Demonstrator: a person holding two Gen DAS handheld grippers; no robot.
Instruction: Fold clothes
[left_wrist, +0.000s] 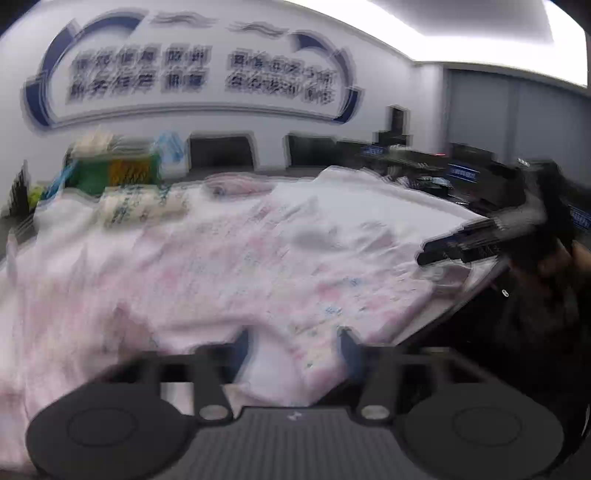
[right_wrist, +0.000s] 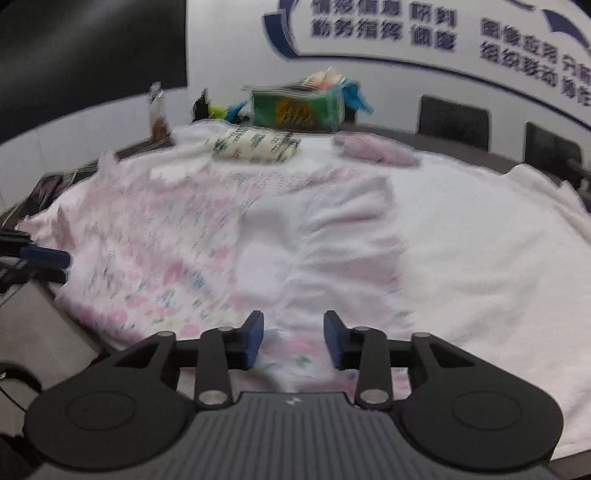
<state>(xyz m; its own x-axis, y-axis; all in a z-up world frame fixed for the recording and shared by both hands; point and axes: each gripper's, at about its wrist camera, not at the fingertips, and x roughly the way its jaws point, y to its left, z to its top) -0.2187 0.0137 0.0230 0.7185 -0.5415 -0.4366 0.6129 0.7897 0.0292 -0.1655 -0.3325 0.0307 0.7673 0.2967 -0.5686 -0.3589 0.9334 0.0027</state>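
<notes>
The garment (right_wrist: 177, 258), a pale pink piece with a small floral print, lies spread and rumpled on a white towel (right_wrist: 480, 240) that covers the table. In the right wrist view, the right gripper (right_wrist: 293, 339) sits low over the near hem of the garment; its blue-padded fingers (right_wrist: 255, 338) stand apart with a moderate gap, and printed fabric shows between them, though whether the pads touch the cloth cannot be told. In the left wrist view (heavily motion-blurred), the left gripper (left_wrist: 293, 349) is over the opposite near edge of the garment (left_wrist: 221, 266); its fingers (left_wrist: 347, 347) are spread wide, with cloth visible in the gap and no clear clamping. The right gripper (left_wrist: 461, 247) also appears at the right of that view, at the garment's edge. Behind the garment lie a folded green-printed cloth (right_wrist: 255, 146) and a folded pink cloth (right_wrist: 373, 147), with a green box (right_wrist: 295, 107) near the wall.
</notes>
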